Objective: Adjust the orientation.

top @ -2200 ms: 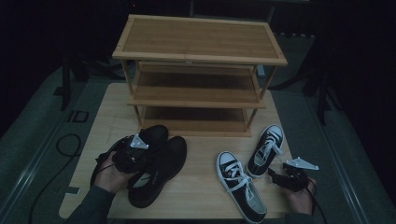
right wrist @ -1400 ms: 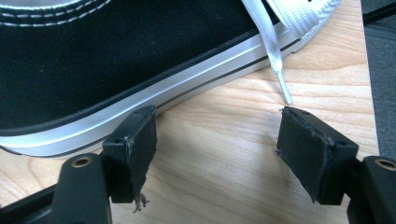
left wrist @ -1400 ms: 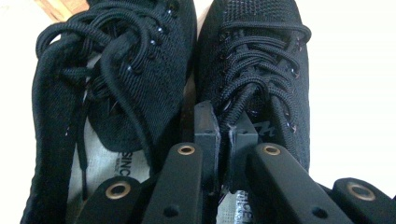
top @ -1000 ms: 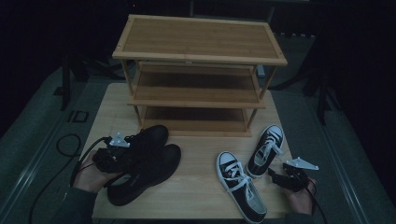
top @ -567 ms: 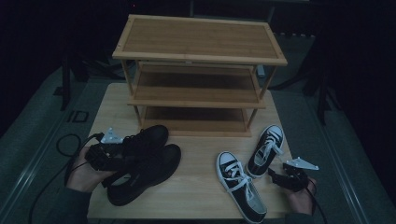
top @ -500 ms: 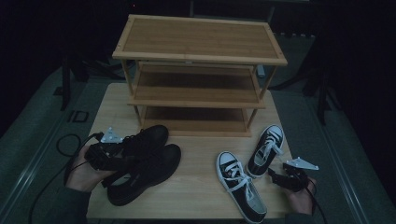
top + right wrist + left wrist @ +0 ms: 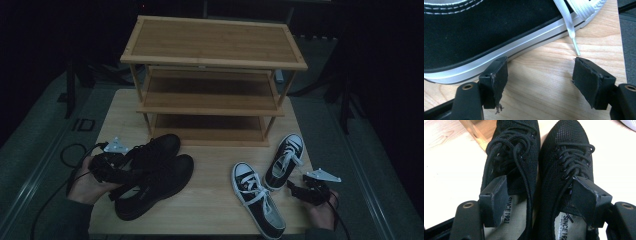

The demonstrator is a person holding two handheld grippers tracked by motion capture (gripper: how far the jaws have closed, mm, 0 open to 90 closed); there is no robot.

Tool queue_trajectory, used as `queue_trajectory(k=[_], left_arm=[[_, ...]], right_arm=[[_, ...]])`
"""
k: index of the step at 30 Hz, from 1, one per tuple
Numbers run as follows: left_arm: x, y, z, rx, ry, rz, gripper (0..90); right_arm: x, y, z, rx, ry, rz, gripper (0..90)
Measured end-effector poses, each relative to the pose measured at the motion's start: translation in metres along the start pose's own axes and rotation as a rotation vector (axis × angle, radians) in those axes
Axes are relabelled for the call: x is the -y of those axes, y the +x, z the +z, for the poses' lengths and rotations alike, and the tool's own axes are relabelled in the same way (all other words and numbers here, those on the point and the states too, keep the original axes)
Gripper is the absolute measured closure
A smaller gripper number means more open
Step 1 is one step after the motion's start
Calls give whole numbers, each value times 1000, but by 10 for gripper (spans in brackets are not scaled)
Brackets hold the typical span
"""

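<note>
Left gripper wide over black shoes (just opened)

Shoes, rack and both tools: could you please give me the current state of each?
Black lace-up shoes: side by side on the table, laced, just let go.
Black-and-white sneakers: flat on the table, apart, white laces loose.
Rack: upright, shelves bare.
Left tool: open, jaws just widened, astride the two shoes' collars.
Right tool: open, holding nothing, beside a sneaker's sole.
</note>
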State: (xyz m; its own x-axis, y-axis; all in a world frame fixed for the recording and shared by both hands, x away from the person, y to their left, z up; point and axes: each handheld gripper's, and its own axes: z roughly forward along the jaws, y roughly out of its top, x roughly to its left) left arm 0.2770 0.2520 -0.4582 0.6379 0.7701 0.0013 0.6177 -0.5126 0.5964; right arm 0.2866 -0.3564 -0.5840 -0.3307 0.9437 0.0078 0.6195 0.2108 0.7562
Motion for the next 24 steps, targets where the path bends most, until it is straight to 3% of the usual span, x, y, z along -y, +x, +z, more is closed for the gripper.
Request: queue_trajectory(k=[6, 12, 17, 24], left_arm=[[1, -2, 6, -16, 30, 11, 282], [2, 3, 16, 3, 37, -6, 283], [2, 4, 19, 4, 47, 5, 283], [-2, 1, 28, -2, 83, 38, 378]], right_arm=[[0, 0, 0, 0, 0, 0, 280], [0, 0, 0, 0, 0, 0, 280], [0, 0, 0, 0, 0, 0, 280], [0, 0, 0, 1, 0, 0, 280]])
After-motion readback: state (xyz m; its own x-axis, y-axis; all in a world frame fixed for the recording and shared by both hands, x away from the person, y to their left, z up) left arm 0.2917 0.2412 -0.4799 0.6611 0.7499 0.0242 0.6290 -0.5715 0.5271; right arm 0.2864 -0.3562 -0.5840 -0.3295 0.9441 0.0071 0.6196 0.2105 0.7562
